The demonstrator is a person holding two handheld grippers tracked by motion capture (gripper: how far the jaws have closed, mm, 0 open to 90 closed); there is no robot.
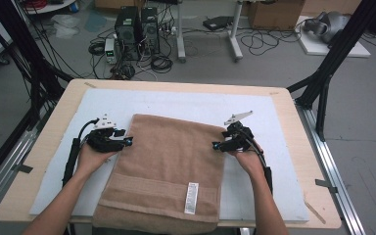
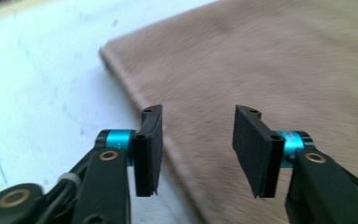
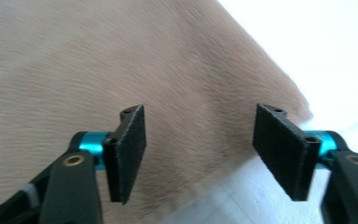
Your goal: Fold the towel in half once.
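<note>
A folded tan towel (image 1: 169, 171) lies flat on a white mat (image 1: 274, 122) covering a wooden table (image 1: 293, 105), its near hem hanging just over the table's front edge with a small white label (image 1: 191, 198) stitched near that hem. A person's two forearms come in from the near side, each hand holding a black gripper.

The left gripper (image 1: 127, 142) sits at the towel's left edge, about midway along it. In the left gripper view its jaws stand apart with nothing pinched between them (image 2: 198, 149); the towel's folded left edge (image 2: 135, 93) runs just under and beyond the gap, with white mat to the outside.

The right gripper (image 1: 217, 145) mirrors it at the towel's right edge. In the right gripper view its jaws are spread wide and hold nothing (image 3: 200, 154); towel nap lies beneath and beyond the pads (image 3: 128, 149).

Beyond the grippers, the towel's far edge lies straight across the mat. Past the table, computer towers (image 1: 137, 32) and tangled cables sit on the floor.
</note>
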